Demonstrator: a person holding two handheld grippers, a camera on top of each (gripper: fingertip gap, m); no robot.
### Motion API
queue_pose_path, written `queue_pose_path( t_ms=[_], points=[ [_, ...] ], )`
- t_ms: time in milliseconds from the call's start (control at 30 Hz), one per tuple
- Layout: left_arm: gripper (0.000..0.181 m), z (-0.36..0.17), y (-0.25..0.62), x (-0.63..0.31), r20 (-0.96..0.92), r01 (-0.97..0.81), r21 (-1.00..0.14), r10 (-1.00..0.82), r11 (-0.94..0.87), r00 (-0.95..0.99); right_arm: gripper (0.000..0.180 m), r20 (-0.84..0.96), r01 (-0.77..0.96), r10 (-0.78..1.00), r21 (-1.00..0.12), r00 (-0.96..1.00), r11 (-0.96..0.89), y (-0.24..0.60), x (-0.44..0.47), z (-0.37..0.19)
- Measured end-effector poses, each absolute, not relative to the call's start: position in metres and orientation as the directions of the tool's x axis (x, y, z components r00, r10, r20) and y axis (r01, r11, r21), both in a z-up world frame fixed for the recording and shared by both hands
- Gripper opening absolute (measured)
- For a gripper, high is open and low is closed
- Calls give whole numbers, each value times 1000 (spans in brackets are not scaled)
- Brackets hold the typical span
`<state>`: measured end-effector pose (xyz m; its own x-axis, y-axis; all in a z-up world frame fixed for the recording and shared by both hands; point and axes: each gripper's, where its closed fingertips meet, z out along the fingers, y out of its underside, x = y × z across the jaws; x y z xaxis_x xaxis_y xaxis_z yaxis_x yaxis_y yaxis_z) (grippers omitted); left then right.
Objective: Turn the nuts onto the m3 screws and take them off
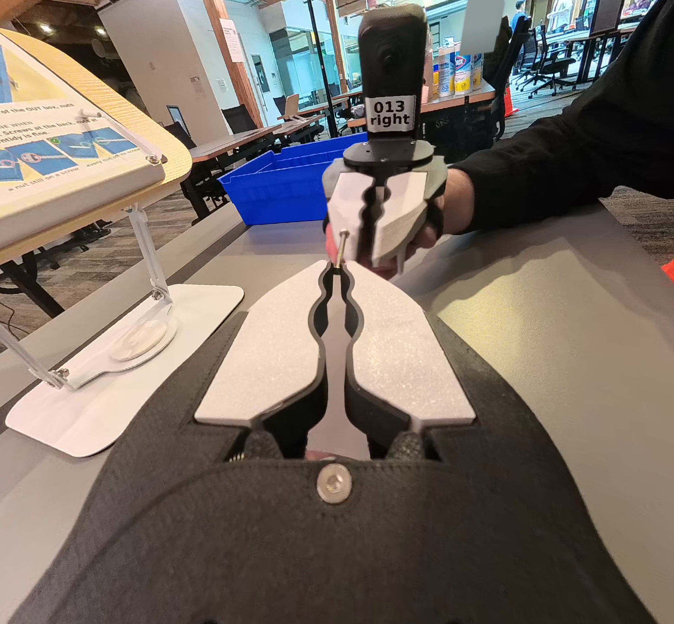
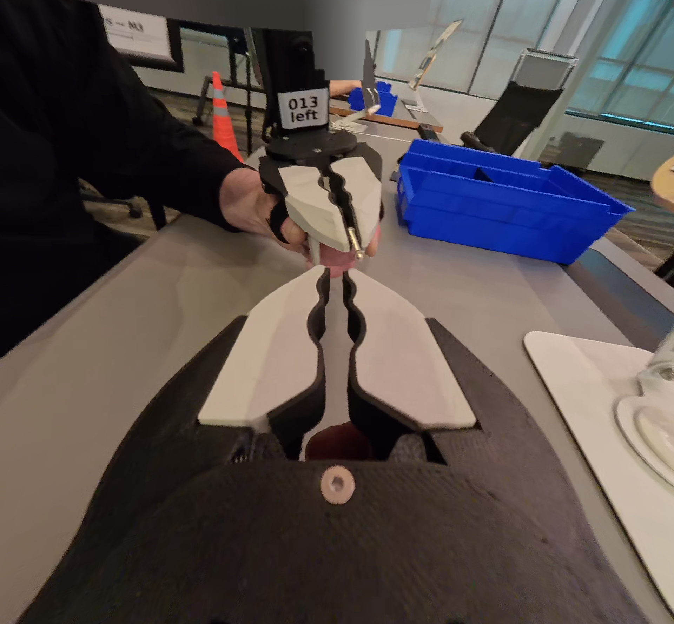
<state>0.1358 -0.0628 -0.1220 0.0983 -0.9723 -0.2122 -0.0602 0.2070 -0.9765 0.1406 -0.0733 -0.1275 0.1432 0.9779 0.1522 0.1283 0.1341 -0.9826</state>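
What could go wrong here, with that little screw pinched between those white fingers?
The left gripper pinches the screw only at its very fingertips, so a sideways push from the right gripper might tilt it or pop it free. Both grippers are above the bare table, not the blue bin, so a dropped screw could well roll away.

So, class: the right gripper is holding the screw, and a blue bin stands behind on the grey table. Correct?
No. The left gripper, not the right, is holding the screw, as the right wrist view shows; the blue bin does stand behind on the grey table.
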Motion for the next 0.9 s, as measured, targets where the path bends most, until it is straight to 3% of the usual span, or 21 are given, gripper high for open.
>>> queue_pose_path(
  t_ms=[133,667,900],
  points=[
    [3,-123,-64,137,-214,-64,-976,-973,208,92,13,128,82,973,-990,194,114,-64,146,-118],
    [4,-126,-68,138,-206,-61,-978,-976,202,64,5,140,87,973,-988,183,125,-69,140,-119],
    [33,-122,-52,119,-248,-100,-966,-961,237,120,5,188,105,953,-980,236,167,-58,151,-108]
  ],
)
